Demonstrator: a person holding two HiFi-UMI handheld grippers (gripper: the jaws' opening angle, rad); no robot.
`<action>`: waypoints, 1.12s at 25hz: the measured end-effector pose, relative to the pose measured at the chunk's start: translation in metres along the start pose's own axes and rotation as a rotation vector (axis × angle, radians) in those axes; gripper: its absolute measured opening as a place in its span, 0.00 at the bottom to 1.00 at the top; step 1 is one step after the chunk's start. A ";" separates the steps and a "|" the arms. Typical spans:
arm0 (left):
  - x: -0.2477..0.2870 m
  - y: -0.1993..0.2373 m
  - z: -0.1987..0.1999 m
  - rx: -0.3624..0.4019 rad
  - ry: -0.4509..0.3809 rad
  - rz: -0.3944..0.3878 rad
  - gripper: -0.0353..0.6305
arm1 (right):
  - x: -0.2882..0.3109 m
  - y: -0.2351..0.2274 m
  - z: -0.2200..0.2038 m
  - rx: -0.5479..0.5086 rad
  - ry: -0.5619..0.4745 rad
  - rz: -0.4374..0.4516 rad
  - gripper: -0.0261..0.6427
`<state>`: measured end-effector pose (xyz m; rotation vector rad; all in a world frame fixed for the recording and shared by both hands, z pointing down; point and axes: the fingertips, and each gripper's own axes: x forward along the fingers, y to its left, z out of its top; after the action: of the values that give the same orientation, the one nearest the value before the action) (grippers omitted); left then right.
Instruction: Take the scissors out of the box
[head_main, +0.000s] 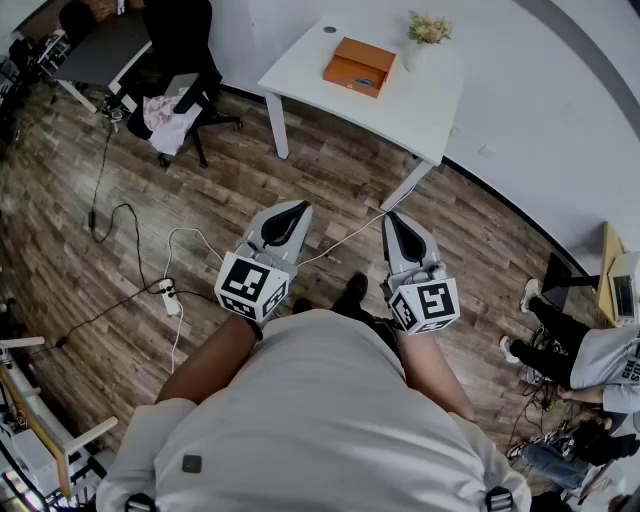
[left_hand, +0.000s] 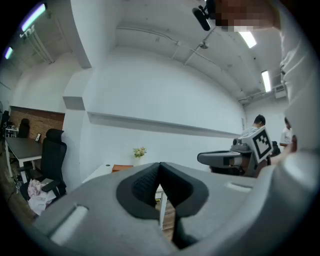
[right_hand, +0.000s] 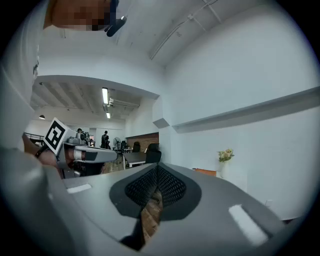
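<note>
Wood flooring (head_main: 60, 250) fills the head view, and the orange box (head_main: 358, 66) lies on a white tabletop (head_main: 430, 100) beside a flower vase (head_main: 414, 54). Left gripper view shows the left hand-held gripper (left_hand: 160, 165) closed and empty; right gripper view shows the right hand-held gripper (right_hand: 156, 167) closed too, empty.

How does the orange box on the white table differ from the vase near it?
The orange box lies flat and low, while the vase stands upright. The box is orange and looks closed; the vase is white, open at the top, and holds pale flowers. Both rest on the white table, close together but not touching.
</note>
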<state>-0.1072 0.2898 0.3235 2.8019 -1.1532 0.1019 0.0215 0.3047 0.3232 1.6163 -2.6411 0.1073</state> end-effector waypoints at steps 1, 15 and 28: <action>0.005 0.000 0.000 0.000 0.001 -0.001 0.06 | 0.002 -0.004 0.000 0.001 0.000 0.001 0.06; 0.105 -0.010 -0.003 0.001 0.025 -0.002 0.06 | 0.023 -0.097 -0.003 -0.021 0.011 0.025 0.06; 0.229 -0.037 0.000 -0.019 0.030 0.045 0.06 | 0.051 -0.216 -0.002 -0.024 0.017 0.126 0.06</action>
<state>0.0811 0.1566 0.3439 2.7487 -1.2040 0.1356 0.1904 0.1621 0.3367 1.4350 -2.7190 0.0921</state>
